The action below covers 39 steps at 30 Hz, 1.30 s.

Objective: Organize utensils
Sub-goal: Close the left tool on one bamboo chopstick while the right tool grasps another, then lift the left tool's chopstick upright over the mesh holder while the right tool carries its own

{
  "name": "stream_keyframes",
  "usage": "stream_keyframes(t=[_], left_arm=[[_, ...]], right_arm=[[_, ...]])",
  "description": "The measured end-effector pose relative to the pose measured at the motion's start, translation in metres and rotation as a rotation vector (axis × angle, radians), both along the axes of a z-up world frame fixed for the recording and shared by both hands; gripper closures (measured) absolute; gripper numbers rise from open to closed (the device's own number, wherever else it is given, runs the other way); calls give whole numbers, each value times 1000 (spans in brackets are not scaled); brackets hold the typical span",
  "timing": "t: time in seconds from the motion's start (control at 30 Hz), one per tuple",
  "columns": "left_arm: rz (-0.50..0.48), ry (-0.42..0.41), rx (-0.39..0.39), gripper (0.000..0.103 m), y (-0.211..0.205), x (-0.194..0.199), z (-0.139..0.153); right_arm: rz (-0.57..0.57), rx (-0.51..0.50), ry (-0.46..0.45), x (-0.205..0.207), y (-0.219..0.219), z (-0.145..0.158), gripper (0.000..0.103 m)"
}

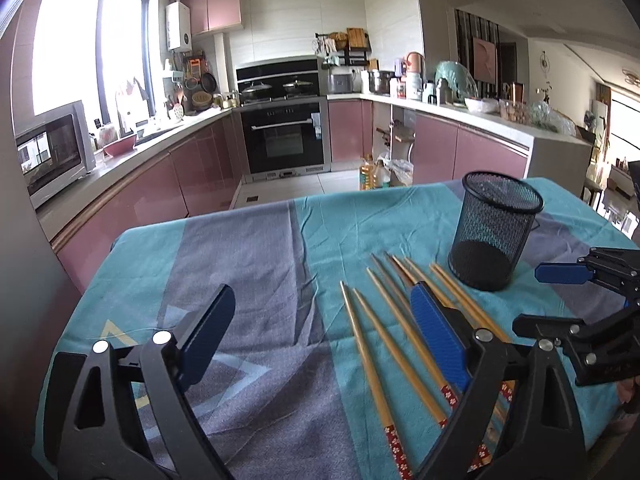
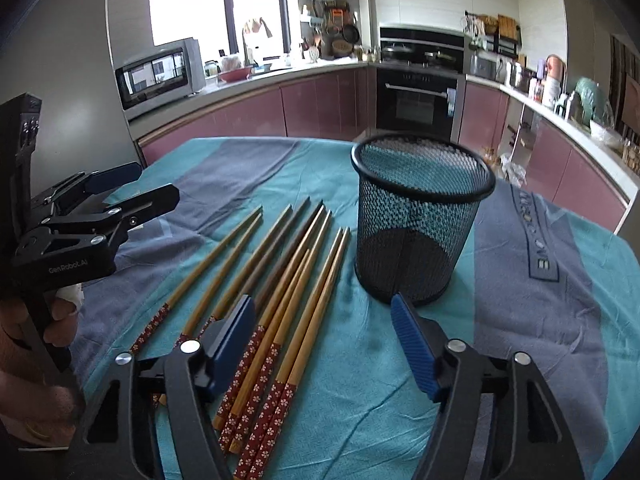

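Chopsticks [image 1: 396, 344] lie fanned on the cloth [image 1: 260, 280], tips toward the cup [image 1: 496, 232], patterned red ends toward the camera.

Left wrist view: left gripper [image 1: 324, 320] is wide open and empty. Its right finger sits over the middle sticks; the left finger is over bare cloth. Cup stands upright and empty, just past the stick tips. Right gripper [image 1: 576, 280] shows at the right edge.

Right wrist view: right gripper [image 2: 324, 340] is open and empty, above the sticks' handle half, straddling the rightmost few. Cup [image 2: 420, 220] is just right of the fan, apart from it.

Likely step: first pick. Suggest taking an outer pair, not the tangle in the middle. Centre the jaws across the shafts, come down to cloth level, then close. Sticks are thin and round, so they may roll or cross; grip near the red ends to drop tips-first into the cup.
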<state>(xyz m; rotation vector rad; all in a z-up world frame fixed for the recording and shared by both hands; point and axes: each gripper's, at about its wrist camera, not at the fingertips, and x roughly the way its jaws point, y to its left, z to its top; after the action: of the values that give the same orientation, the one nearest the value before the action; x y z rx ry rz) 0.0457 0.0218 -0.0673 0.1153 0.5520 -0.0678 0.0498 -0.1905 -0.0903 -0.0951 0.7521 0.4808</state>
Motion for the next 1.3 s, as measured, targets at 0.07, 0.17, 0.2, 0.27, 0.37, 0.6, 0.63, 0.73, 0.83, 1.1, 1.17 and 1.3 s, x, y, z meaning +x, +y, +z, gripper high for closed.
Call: stream_keyframes(t=[0.07, 0.17, 0.2, 0.27, 0.37, 0.6, 0.63, 0.73, 0.83, 1.1, 1.17, 1.3], left_arm=[[-20, 53, 8, 26, 0, 7, -10], [-56, 117, 13, 34, -2, 15, -22], [-64, 134, 20, 35, -4, 18, -27], [-81, 174, 37, 40, -8, 24, -35], [-98, 234, 43, 49, -16, 29, -46], [-116, 317, 11, 66, -16, 42, -64], [-118, 327, 3, 68, -16, 45, -67], [-123, 337, -4, 68, -15, 49, -67], [-138, 346, 0, 70, -18, 55, -68], [-131, 358, -54, 93, -19, 66, -66], [-126, 357, -70, 95, -19, 66, -66], [-131, 354, -99, 95, -13, 61, -62]], right_arm=[[-15, 8, 46, 8, -2, -8, 48], [-33, 16, 94, 17, -3, -12, 57], [-34, 12, 102, 19, -3, -13, 58], [-31, -2, 108, 23, 0, -13, 60], [-19, -22, 121, 28, 4, -17, 65], [-18, -43, 136, 35, 7, -19, 71], [-18, -44, 142, 37, 7, -20, 72], [-17, -62, 147, 38, 8, -23, 74], [-9, -69, 146, 43, 13, -23, 77], [1, -9, 170, 49, 11, -22, 97], [6, 13, 168, 47, 9, -20, 97], [33, 42, 121, 36, 7, -7, 97]])
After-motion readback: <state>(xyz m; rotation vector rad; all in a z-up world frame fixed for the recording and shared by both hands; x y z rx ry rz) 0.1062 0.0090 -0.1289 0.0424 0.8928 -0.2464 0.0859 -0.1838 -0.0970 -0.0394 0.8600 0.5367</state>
